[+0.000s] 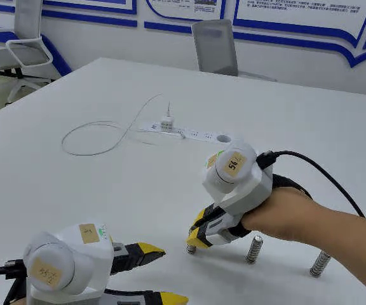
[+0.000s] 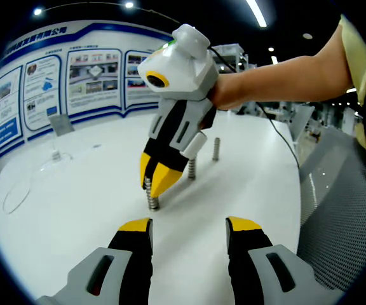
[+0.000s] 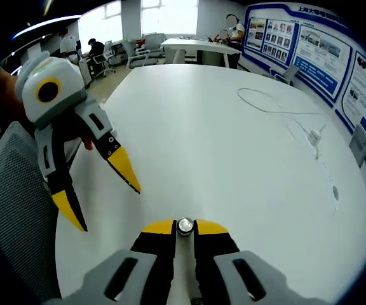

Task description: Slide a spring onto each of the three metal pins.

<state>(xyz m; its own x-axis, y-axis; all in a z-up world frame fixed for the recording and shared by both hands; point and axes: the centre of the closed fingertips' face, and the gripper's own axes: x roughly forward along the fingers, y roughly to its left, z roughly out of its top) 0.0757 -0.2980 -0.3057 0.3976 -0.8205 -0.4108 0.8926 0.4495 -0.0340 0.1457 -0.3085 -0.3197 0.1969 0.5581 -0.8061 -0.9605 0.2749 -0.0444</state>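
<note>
Three upright metal pins stand in a row on the white table, and each carries a spring. The left pin (image 1: 191,249) (image 2: 152,201) sits under my right gripper (image 1: 197,239) (image 2: 155,185), whose jaws are shut around the spring at the pin's top (image 3: 184,227). The middle pin's spring (image 1: 254,249) (image 2: 192,168) and the right pin's spring (image 1: 321,262) (image 2: 216,148) stand free. My left gripper (image 1: 172,276) (image 2: 189,225) (image 3: 105,202) is open and holds nothing. It hovers a short way in front of the left pin, pointing at it.
A white power strip (image 1: 186,133) with a plugged charger (image 1: 166,121) and a looped white cable (image 1: 97,137) lies mid-table. Two chairs (image 1: 215,44) (image 1: 24,38) stand at the far edge. The person's forearm (image 1: 335,238) reaches in from the right over the pins.
</note>
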